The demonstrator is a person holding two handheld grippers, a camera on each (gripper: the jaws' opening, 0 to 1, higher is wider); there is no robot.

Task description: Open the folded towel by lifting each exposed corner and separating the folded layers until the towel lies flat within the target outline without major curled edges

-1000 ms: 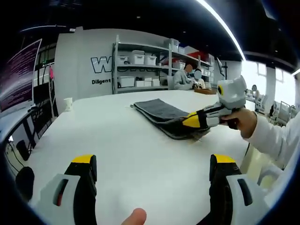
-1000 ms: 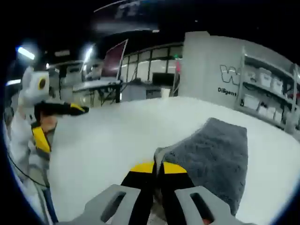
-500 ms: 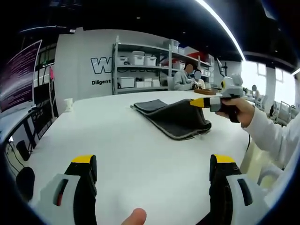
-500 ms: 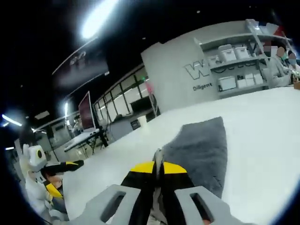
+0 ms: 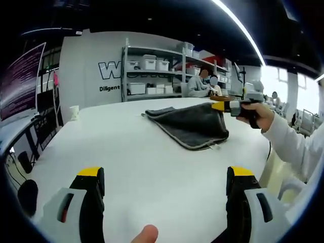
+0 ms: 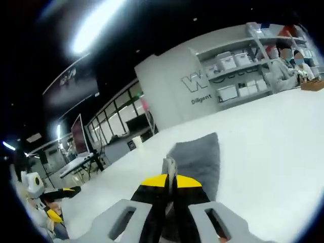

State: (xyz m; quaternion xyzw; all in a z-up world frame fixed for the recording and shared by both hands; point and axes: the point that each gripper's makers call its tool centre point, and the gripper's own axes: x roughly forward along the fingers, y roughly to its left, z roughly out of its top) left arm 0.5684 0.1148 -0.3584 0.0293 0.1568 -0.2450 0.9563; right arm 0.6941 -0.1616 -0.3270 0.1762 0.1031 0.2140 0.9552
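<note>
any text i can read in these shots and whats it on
"W": big outlined letter on the grey wall, the rest hidden behind the shelving unit.
"Diligent": small dark word under it, cut off by the shelving.
Lines on the monitor: too blurred to read.
Storage bin labels: too small to read.

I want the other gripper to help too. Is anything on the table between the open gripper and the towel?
Nothing visible: bare white table lies between the left gripper and the towel, whose corner the right gripper holds.
</note>
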